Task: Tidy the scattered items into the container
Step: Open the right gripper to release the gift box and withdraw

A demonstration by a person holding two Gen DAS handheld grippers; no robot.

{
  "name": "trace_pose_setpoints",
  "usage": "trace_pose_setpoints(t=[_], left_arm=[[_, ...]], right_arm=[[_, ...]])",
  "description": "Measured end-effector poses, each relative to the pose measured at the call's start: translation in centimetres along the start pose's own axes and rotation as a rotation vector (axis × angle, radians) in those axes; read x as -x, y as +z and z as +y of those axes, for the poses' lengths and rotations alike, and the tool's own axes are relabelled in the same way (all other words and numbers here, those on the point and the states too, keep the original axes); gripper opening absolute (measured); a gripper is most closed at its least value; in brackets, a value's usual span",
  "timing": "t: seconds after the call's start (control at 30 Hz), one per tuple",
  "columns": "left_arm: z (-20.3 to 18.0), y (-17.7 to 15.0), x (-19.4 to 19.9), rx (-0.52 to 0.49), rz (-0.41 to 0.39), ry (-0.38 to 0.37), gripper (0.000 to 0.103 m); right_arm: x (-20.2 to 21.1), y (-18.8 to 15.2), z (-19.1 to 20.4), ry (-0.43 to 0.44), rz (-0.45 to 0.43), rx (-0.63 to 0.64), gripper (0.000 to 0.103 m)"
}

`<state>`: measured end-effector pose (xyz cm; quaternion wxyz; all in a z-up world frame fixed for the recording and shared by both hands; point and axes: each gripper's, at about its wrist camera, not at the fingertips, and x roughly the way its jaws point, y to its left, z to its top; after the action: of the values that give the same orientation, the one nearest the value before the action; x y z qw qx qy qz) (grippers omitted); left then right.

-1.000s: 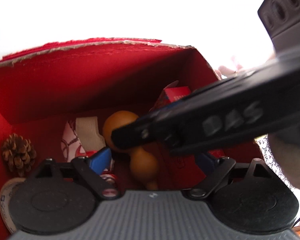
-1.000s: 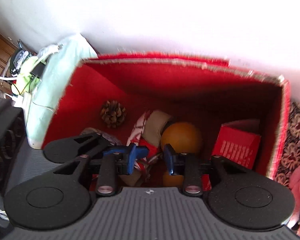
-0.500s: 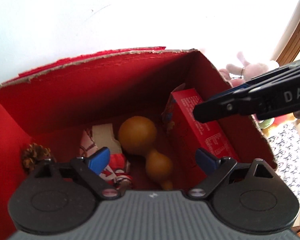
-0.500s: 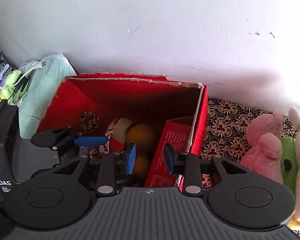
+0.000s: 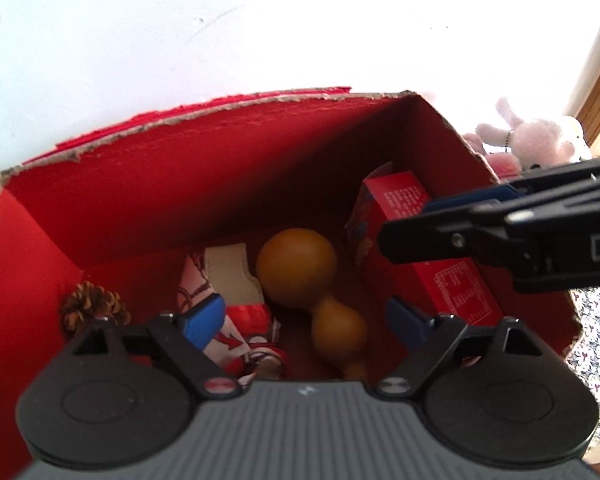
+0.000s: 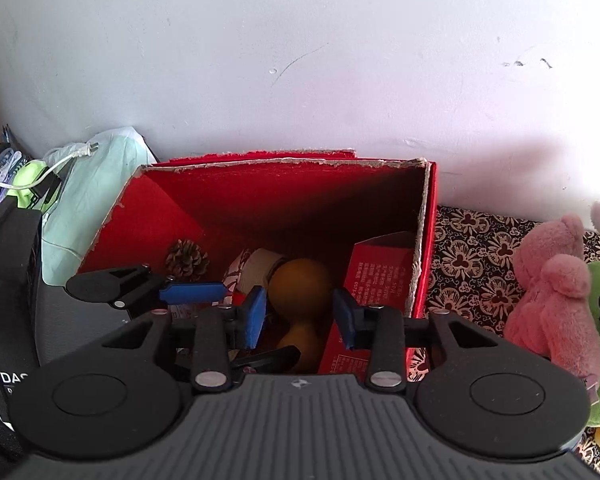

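I see my left gripper [image 5: 304, 320] spread wide and closing, right gripper [image 6: 300, 316] narrow and opening, both empty above the red box [image 6: 260, 200] holding a gourd [image 6: 298, 284]

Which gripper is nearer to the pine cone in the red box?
Left. The left gripper hangs over the box's near edge, its left finger just beside the pine cone. The right gripper, empty and opening, sits further right above the gourd.

Both wrist views look steeply down into the red box [image 5: 228, 184] [image 6: 284, 196]; the left is nearer, the right farther back.
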<state>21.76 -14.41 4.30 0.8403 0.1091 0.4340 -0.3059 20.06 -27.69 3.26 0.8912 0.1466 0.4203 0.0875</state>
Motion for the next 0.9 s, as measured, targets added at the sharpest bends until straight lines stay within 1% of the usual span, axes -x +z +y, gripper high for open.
trace_pose_setpoints(t=[0.1,0.17,0.2,0.27,0.4,0.47,0.63,0.8,0.9], left_arm=[[-1.3,0.4,0.0,0.001,-0.043,0.096,0.094],[-1.8,0.3,0.3,0.000,-0.076,0.163,0.101],[-1.6,0.3,0.1,0.000,-0.089,0.193,0.101],[-1.8,0.3,0.1,0.002,-0.105,0.229,0.102],[-1.5,0.4,0.2,0.054,-0.100,0.239,0.102],[-1.5,0.3,0.1,0.076,-0.096,0.243,0.102],[-2.3,-0.1,0.0,0.073,-0.105,0.268,0.102],[-2.6,-0.2,-0.1,0.061,-0.130,0.327,0.102],[-2.4,0.0,0.4,0.079,-0.150,0.358,0.102]], right_arm=[[1.0,-1.2,-0.5,0.024,-0.074,-0.049,0.041],[1.8,-2.0,-0.9,0.045,-0.113,-0.092,0.041],[2.0,-2.4,-1.1,0.055,-0.126,-0.115,0.042],[2.6,-3.2,-1.2,0.058,-0.153,-0.135,0.043],[3.4,-4.5,-1.2,0.050,-0.200,-0.136,0.041],[3.6,-4.8,-1.1,0.040,-0.209,-0.133,0.041],[4.2,-5.4,-0.3,0.003,-0.206,-0.103,0.041],[4.7,-5.3,-0.5,0.016,-0.209,-0.123,0.043],[5.2,-5.5,-0.6,0.034,-0.228,-0.147,0.044]])
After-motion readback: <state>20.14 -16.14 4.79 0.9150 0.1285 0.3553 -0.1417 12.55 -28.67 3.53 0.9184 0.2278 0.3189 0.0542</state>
